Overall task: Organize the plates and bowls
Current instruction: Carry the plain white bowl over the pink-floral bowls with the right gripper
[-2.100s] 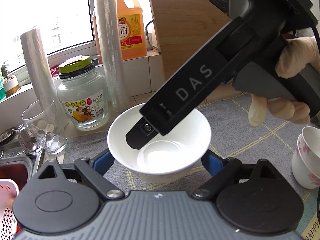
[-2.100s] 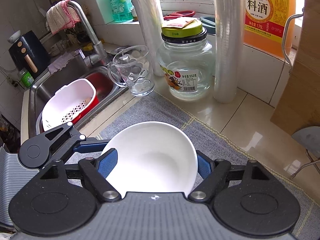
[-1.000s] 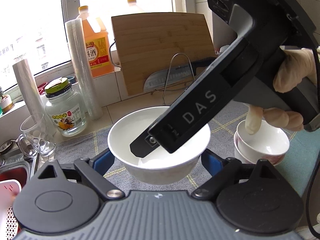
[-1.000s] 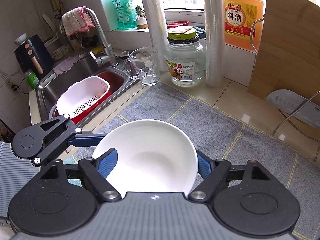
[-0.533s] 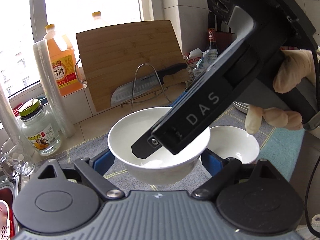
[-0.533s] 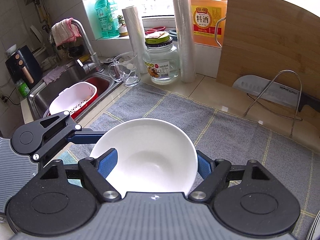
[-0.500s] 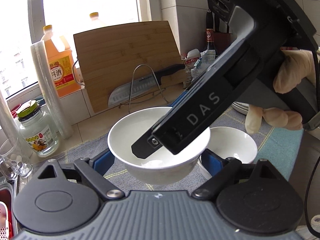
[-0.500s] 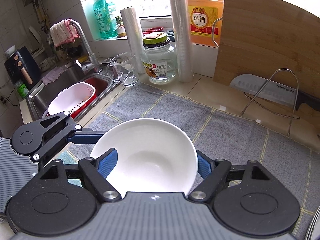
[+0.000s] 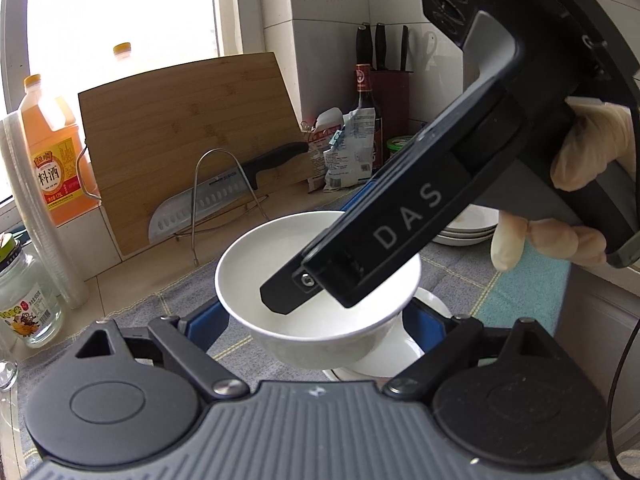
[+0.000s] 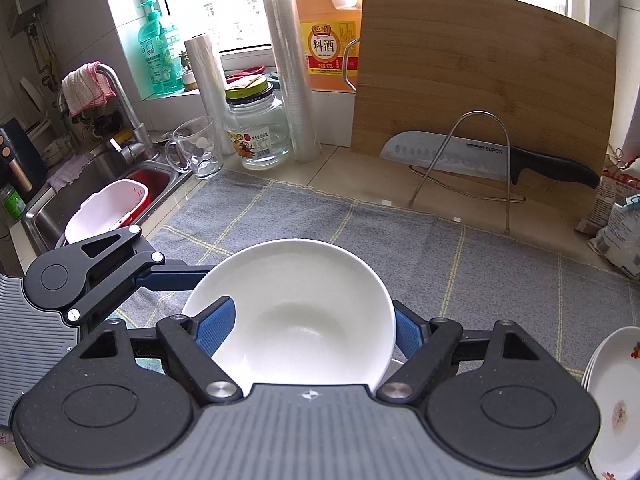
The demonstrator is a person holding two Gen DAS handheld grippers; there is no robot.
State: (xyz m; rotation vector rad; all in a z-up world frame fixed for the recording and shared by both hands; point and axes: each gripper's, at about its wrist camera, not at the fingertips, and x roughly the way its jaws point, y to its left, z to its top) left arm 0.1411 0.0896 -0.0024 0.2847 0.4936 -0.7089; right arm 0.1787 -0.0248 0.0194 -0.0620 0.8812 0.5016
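Both grippers are holding one white bowl above the grey mat on the worktop. Left gripper jaws are clamping its outer sides; right gripper jaws are pinching its rim. Smaller bowls are sitting directly beneath. Stacked plates are lying right; a chopping board is leaning far behind.

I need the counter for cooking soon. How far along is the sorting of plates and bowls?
Partly done, it seems. A stack of plates already sits at the mat's far right. In hand: both the left gripper and the right gripper clamp one white bowl, held above another bowl on the grey mat. Left: lowering it, probably into that bowl.
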